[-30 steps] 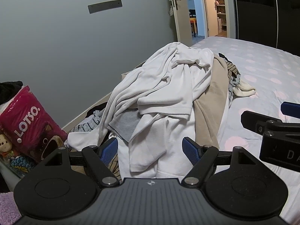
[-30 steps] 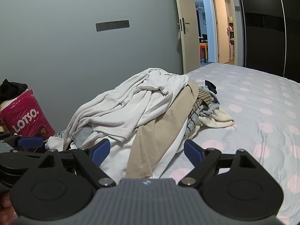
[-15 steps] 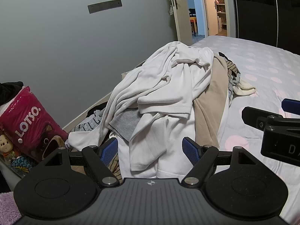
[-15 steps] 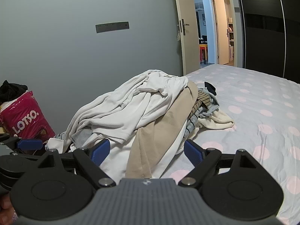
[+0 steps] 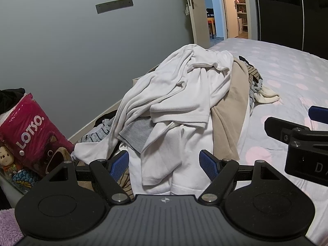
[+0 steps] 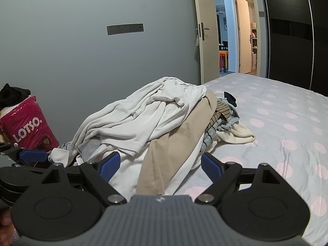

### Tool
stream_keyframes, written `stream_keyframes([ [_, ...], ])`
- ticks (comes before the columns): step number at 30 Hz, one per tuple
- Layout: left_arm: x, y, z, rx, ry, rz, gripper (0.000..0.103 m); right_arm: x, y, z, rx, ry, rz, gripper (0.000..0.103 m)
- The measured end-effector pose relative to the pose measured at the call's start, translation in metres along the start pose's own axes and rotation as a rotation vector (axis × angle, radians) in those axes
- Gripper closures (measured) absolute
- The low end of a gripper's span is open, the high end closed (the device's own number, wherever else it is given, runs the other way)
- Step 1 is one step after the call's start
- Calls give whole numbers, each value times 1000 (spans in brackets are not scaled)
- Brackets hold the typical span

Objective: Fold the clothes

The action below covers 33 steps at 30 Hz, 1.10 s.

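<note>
A heap of clothes lies on the bed's left side, white garments on top, a beige piece down its right flank, grey and striped items underneath. My left gripper hovers open just short of the heap's near edge, nothing between its blue pads. My right gripper is open too, facing the beige piece and empty. Each gripper shows at the edge of the other's view: the right gripper's fingertips and the left gripper's blue pad.
The bed has a pale sheet with pink dots, flat to the right of the heap. A pink "LOTSO" bag and a small toy sit at the left by the grey wall. An open door lies beyond.
The right gripper has tilted slightly downward, so the heap sits a bit higher in its view. The left gripper has barely moved. Both stay open.
</note>
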<state>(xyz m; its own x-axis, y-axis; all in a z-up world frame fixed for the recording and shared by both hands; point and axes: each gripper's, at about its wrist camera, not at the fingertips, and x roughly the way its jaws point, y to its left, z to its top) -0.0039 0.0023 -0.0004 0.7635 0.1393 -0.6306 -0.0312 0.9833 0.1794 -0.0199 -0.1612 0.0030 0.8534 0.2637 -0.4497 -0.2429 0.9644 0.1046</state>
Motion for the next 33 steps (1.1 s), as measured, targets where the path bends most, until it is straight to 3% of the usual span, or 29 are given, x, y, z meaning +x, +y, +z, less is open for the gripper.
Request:
stream_keyframes([
  [33,8,0,0,3,13,7,28,6,2,-4,-11,23,-7,16],
])
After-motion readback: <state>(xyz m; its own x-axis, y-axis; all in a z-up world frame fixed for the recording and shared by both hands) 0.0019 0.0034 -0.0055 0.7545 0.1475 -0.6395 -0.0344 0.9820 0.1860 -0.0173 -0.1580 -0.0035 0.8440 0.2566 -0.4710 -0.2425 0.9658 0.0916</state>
